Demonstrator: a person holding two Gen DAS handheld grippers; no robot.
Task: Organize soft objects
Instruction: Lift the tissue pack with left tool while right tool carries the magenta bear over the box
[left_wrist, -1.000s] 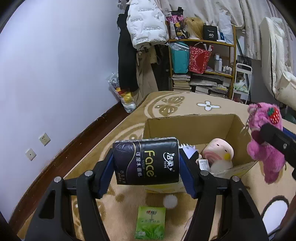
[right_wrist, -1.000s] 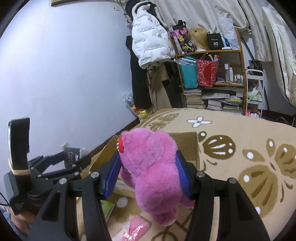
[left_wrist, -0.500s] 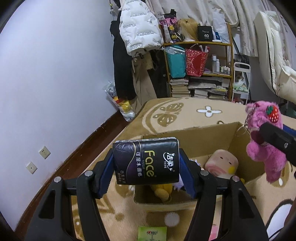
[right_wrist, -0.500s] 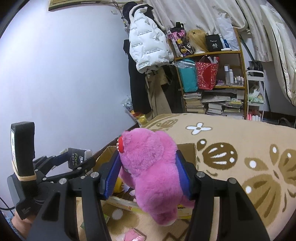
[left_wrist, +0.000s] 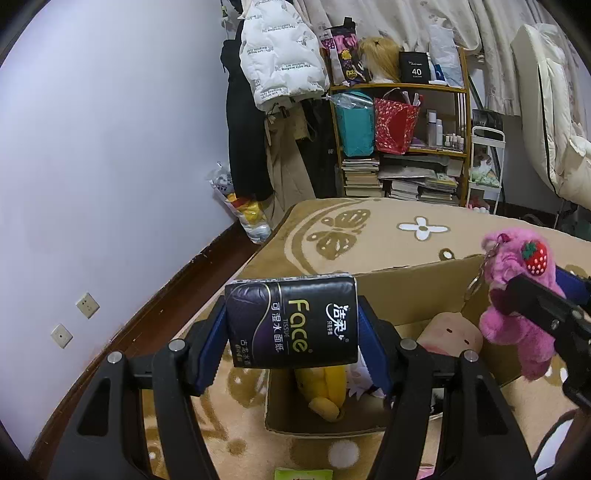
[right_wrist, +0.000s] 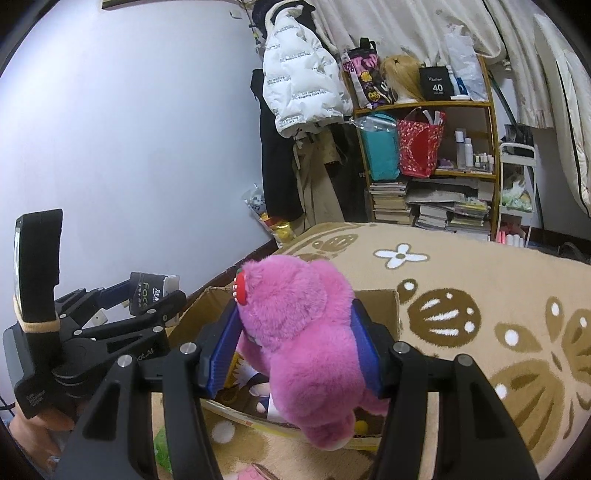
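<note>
Hanging above the near edge of an open brown cardboard box (left_wrist: 413, 291), a black plastic-wrapped pack of facial tissue with gold lettering (left_wrist: 291, 323) sits clamped between the blue pads of the left gripper (left_wrist: 291, 343), whose jaws are closed partway against the pack's two ends. Just to its right in the left wrist view, a fuzzy pink plush bear with a red strawberry patch and a metal key ring (left_wrist: 517, 295) is pinched around its body by the right gripper (right_wrist: 293, 347), the jaws about half open and pressing into the fur on both sides, so the toy hangs over the box's right side. Inside the box lie a yellow plush toy (left_wrist: 325, 387) near the front wall and a pale pink rounded plush toy (left_wrist: 452, 332) toward the back right. The box stands on a tan carpet with brown butterfly and white flower patterns (left_wrist: 369, 229). On the carpet in front of the box a green packet (left_wrist: 303, 473) shows at the bottom edge of the left wrist view. In the right wrist view a person's hand (right_wrist: 33, 432) grips the handle of the left gripper at the lower left. Beyond the carpet a wooden shelf crammed with books, bags and bottles (left_wrist: 406, 147) stands against the far wall, with a white puffer jacket (left_wrist: 280, 55) hanging beside it.
</note>
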